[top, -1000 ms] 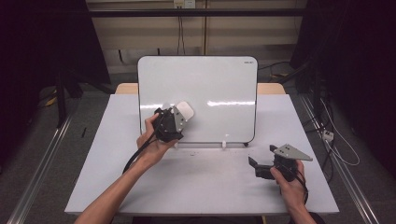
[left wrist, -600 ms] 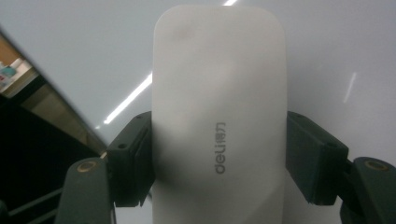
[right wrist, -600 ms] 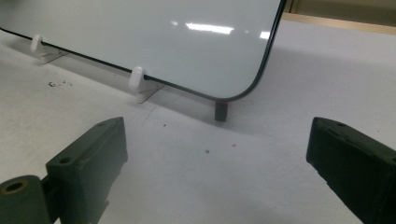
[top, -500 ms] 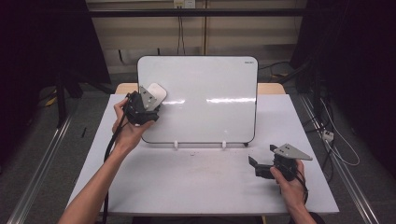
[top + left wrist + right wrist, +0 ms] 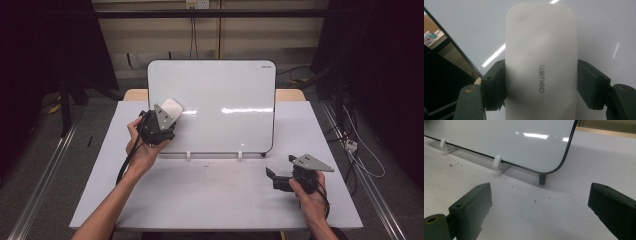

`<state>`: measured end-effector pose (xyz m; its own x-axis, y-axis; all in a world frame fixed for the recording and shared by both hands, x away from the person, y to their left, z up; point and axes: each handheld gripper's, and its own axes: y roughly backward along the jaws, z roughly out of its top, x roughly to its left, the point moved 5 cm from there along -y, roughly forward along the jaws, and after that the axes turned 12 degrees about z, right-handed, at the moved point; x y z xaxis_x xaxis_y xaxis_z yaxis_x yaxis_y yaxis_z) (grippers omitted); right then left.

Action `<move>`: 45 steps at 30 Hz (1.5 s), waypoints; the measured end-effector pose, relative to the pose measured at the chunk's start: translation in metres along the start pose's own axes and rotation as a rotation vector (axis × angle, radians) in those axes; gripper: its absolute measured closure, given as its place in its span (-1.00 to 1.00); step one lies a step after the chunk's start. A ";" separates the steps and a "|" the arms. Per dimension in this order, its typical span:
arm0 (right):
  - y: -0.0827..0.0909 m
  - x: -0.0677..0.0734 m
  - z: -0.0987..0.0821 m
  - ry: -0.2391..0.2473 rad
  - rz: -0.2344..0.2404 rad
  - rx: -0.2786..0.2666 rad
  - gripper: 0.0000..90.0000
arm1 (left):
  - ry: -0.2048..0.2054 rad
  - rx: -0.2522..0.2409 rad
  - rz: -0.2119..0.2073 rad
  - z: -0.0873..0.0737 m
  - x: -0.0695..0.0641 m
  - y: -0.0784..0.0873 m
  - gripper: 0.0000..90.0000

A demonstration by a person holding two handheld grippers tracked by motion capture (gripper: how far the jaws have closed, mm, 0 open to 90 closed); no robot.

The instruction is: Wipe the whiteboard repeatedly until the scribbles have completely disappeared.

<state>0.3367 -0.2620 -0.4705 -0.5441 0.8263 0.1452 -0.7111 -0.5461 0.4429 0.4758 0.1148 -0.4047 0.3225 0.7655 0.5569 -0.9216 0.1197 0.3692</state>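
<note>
High view: fixed above the person's side, facing forward and down, distant enough to take in the whole counter point(image 5: 215, 200), the upright whiteboard point(image 5: 225, 95) and both forearms. Left gripper view: rides the left gripper point(image 5: 159, 127), looking along its jaws, very close to the white eraser point(image 5: 541, 62) against the whiteboard face. Right gripper view: rides the right gripper point(image 5: 282, 177), low over the counter, facing the whiteboard's lower corner and white clip feet point(image 5: 498, 162), parts shared with the high view.
</note>
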 end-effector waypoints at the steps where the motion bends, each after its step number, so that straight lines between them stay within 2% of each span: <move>1: 0.000 0.000 0.000 0.000 0.000 0.000 -0.88 | -0.010 -0.001 -0.007 -0.002 -0.005 0.002 -0.31; 5: 0.000 0.000 0.000 0.001 -0.001 0.002 -0.88 | -0.040 0.005 -0.021 -0.005 -0.020 0.006 -0.31; 7: 0.000 0.001 0.000 0.001 0.003 0.002 -0.88 | -0.035 0.003 -0.033 -0.006 -0.026 0.007 -0.31; 10: 0.000 0.000 0.000 0.001 0.001 0.001 -0.88 | -0.052 0.009 -0.059 -0.006 -0.035 0.009 -0.31; 17: -0.001 0.000 0.000 0.002 0.002 0.002 -0.88 | -0.019 0.011 -0.089 -0.005 -0.035 0.009 -0.30; 22: -0.001 0.000 0.000 -0.001 0.003 0.001 -0.88 | 0.048 0.011 -0.151 -0.005 -0.029 0.009 -0.30; 25: -0.001 0.000 0.000 -0.001 0.003 0.000 -0.88 | 0.065 0.008 -0.158 -0.006 -0.026 0.009 -0.30; 27: -0.001 0.000 0.000 0.000 0.002 0.001 -0.88 | 0.060 -0.004 -0.150 -0.005 -0.022 0.010 -0.30; 30: 0.000 0.001 0.001 -0.003 0.002 -0.006 -0.88 | 0.094 -0.034 -0.152 -0.001 -0.014 0.016 -0.30; 32: 0.000 0.000 0.001 -0.007 0.003 -0.006 -0.88 | 0.088 -0.050 -0.141 0.002 -0.007 0.021 -0.30; 35: -0.001 -0.001 0.001 -0.005 0.000 -0.006 -0.88 | 0.110 -0.072 -0.127 0.006 0.002 0.026 -0.31; 37: -0.001 0.000 0.001 -0.003 0.002 -0.005 -0.88 | 0.124 -0.078 -0.130 0.006 0.006 0.028 -0.30; 45: 0.000 0.000 0.000 -0.004 0.002 -0.003 -0.88 | 0.126 -0.082 -0.114 0.001 0.019 0.042 -0.31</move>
<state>0.3369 -0.2614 -0.4703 -0.5439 0.8256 0.1501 -0.7112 -0.5485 0.4398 0.4438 0.1332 -0.3779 0.4012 0.8165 0.4151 -0.8967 0.2574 0.3601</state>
